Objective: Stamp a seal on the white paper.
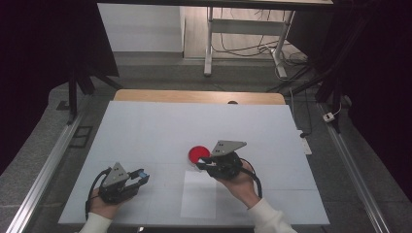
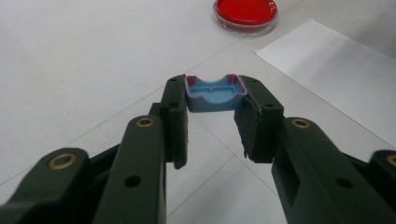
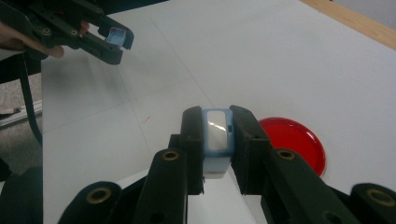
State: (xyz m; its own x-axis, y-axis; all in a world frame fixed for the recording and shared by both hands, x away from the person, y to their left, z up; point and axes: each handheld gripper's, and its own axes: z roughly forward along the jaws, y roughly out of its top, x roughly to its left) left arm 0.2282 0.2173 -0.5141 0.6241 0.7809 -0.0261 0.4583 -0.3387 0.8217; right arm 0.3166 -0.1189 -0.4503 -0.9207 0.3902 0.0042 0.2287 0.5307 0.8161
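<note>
Both grippers are clamped: left gripper (image 2: 212, 100), lower left of the high view, holds a blue cap (image 2: 215, 94); right gripper (image 3: 218, 135), centre, holds a pale-blue case (image 3: 217, 140) beside the red dish (image 1: 198, 154). Parts remain apart; joining appears pending.

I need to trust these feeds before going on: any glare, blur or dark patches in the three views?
High view: white table evenly lit, surroundings nearly black. Left gripper view: blue piece sharp, the near jaws soft, red dish cut off at the top edge. Right gripper view: glare streak on the pale blue block, and the left gripper far off looks blurred.
</note>
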